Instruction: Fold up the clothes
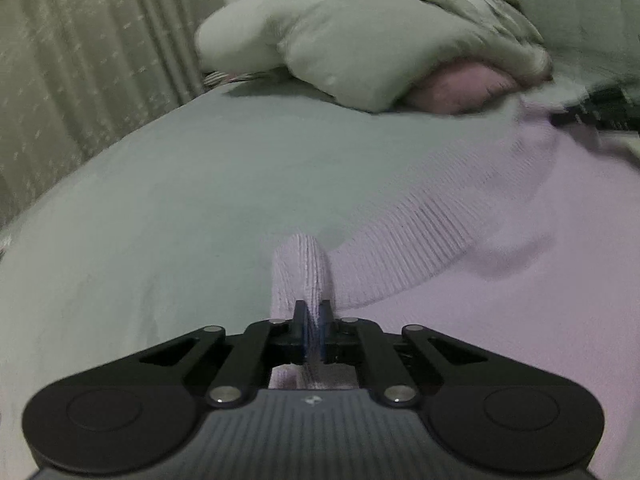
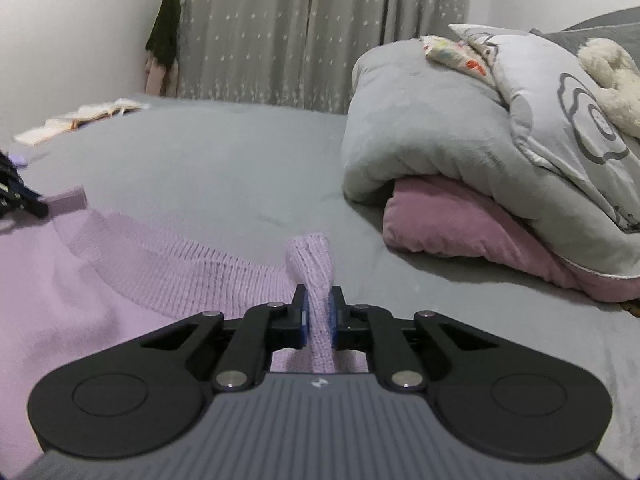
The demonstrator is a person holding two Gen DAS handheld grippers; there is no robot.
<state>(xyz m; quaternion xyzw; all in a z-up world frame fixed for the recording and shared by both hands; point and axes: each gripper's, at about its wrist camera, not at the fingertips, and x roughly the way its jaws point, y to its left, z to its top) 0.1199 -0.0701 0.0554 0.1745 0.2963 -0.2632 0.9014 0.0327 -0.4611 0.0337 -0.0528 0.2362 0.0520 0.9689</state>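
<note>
The left gripper [image 1: 313,320] pinches one corner of the ribbed hem of the lilac sweater [image 1: 480,280]; the right gripper [image 2: 318,312] pinches the other, jaws pressed together on the knit. The sweater lies flat on the grey bed [image 2: 224,168]; the hem runs between the two grippers and the body extends back past the frame edge, so sleeves and collar are hidden. A folded duvet [image 2: 420,128] lies ahead, apart from the hem; the left view is blurred.

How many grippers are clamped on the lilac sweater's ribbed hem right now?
2. The left gripper pinches one hem corner, the right gripper the other corner of the lilac sweater.
</note>
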